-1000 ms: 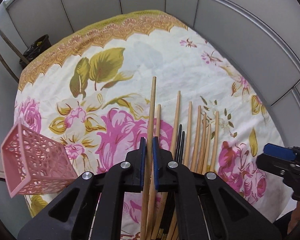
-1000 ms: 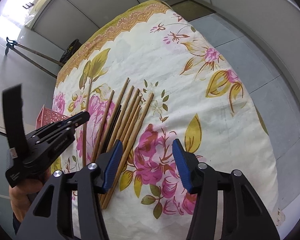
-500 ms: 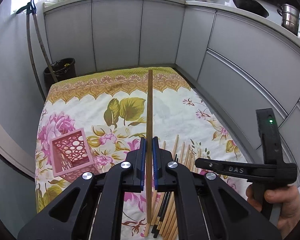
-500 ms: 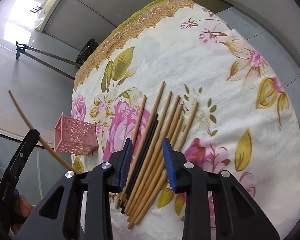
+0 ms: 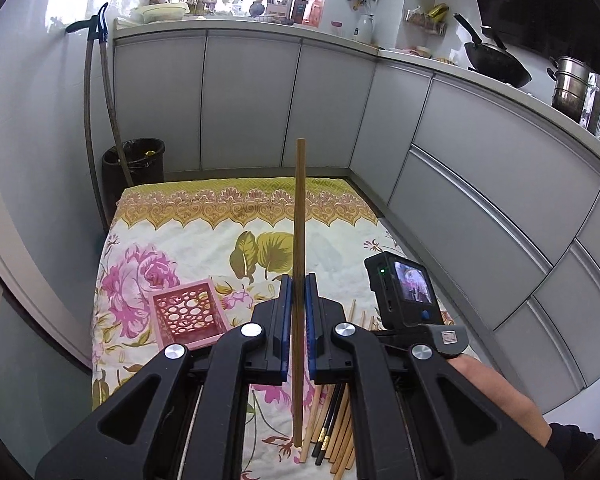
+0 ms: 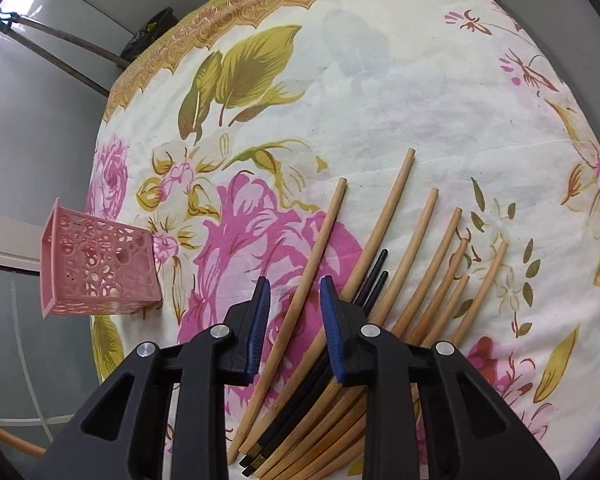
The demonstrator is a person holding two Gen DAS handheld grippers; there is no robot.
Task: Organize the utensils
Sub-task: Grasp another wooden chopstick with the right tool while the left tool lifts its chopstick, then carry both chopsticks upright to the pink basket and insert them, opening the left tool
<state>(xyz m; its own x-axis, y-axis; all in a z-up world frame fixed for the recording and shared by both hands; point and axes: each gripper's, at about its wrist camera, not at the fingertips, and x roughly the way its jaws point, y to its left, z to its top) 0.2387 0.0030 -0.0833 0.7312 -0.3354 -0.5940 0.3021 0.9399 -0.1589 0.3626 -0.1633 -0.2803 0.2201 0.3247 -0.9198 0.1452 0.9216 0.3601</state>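
My left gripper is shut on a wooden chopstick and holds it upright, lifted off the table. A pink perforated holder stands to its lower left; it also shows in the right wrist view, lying at the table's left edge. My right gripper is open, low over the leftmost wooden chopstick of a fanned pile of several wooden chopsticks and black chopsticks. The right gripper's body with its small screen shows in the left wrist view.
The table is covered by a floral cloth with a gold border. Grey kitchen cabinets surround it. A black bin and leaning poles stand beyond the far left corner.
My left gripper has lifted and tilted up with the chopstick, away from the pile. My right gripper has narrowed its opening and moved down and left over the pile's leftmost chopstick.
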